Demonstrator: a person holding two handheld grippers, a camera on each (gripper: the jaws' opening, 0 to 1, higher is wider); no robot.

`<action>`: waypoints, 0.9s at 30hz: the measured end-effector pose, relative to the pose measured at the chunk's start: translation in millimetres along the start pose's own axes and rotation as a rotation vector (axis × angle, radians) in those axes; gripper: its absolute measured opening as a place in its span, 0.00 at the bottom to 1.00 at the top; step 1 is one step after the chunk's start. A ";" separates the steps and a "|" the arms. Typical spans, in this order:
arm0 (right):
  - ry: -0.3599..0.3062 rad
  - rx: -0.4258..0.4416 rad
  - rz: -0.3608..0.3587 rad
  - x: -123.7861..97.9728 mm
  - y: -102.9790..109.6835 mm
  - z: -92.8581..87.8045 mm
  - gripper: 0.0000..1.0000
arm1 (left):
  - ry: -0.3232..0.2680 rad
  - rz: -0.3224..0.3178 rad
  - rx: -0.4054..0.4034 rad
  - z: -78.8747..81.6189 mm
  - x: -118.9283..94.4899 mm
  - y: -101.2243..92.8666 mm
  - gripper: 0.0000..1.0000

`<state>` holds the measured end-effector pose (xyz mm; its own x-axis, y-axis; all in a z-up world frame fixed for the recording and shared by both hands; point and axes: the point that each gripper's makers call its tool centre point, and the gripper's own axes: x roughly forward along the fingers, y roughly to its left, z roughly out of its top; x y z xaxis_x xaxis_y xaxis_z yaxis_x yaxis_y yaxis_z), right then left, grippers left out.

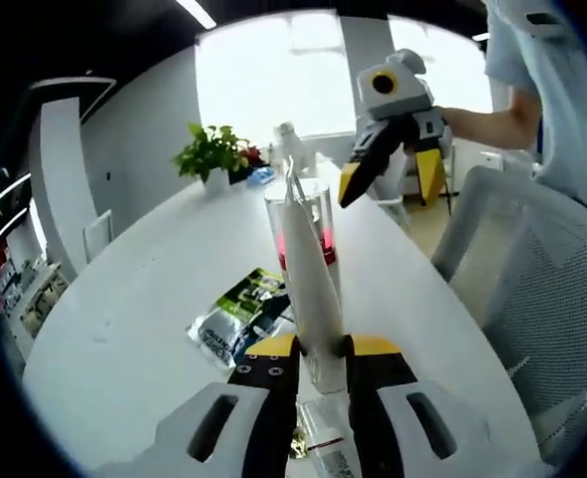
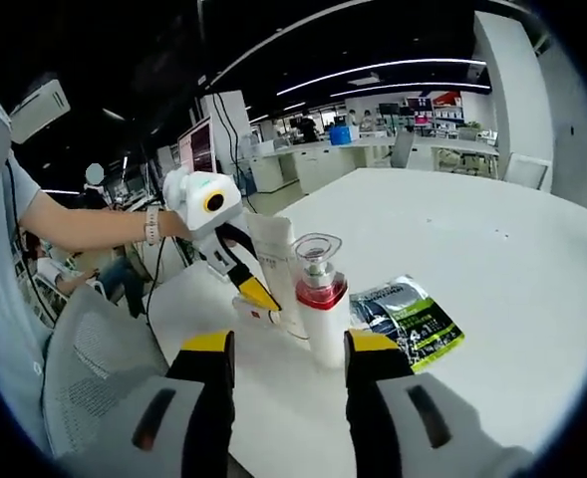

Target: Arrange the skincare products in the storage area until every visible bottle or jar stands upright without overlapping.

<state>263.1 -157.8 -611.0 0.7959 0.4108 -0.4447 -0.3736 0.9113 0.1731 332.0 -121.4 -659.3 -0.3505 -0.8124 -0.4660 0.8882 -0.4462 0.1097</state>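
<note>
Nearest to the camera in the left gripper view, the left gripper point(image 1: 318, 349) has its two yellow-tipped jaws closed on the lower end of a tall white plastic tube point(image 1: 311, 279). It holds the tube with its flat crimped end upward, probably so that the tube can be set down on its cap. Under the jaws lies a small clear bottle point(image 1: 325, 438) on its side, as far as I can tell, so it is not yet upright.

Just behind the tube stands a clear pump bottle with a red band and a transparent cap point(image 2: 320, 299), already upright on the round white table point(image 2: 492, 239). Beside it a green and black flat sachet point(image 2: 405, 317) lies on the table.

The right gripper point(image 2: 283, 363) is wide open and holds nothing. Its jaws point toward the pump bottle from near, perhaps ready to steady it or to help with the tube. Farther back is a potted green plant point(image 1: 211, 151).
</note>
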 end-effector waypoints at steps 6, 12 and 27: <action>-0.002 -0.004 -0.007 -0.6 -0.3 0.1 0.50 | -0.004 -0.005 0.004 -1.0 1.3 0.1 0.16; -0.004 0.000 -0.022 -3.3 -2.5 -0.7 0.56 | 0.017 0.003 -0.004 -7.6 5.7 -0.1 0.18; -0.032 -0.024 -0.050 -3.9 -2.3 8.6 0.74 | 0.038 0.112 -0.068 -4.9 -8.8 6.8 0.33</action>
<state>265.0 -161.3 -602.2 0.8285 0.3658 -0.4241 -0.3443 0.9299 0.1296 342.5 -115.4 -658.8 -0.2374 -0.8403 -0.4874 0.9396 -0.3259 0.1043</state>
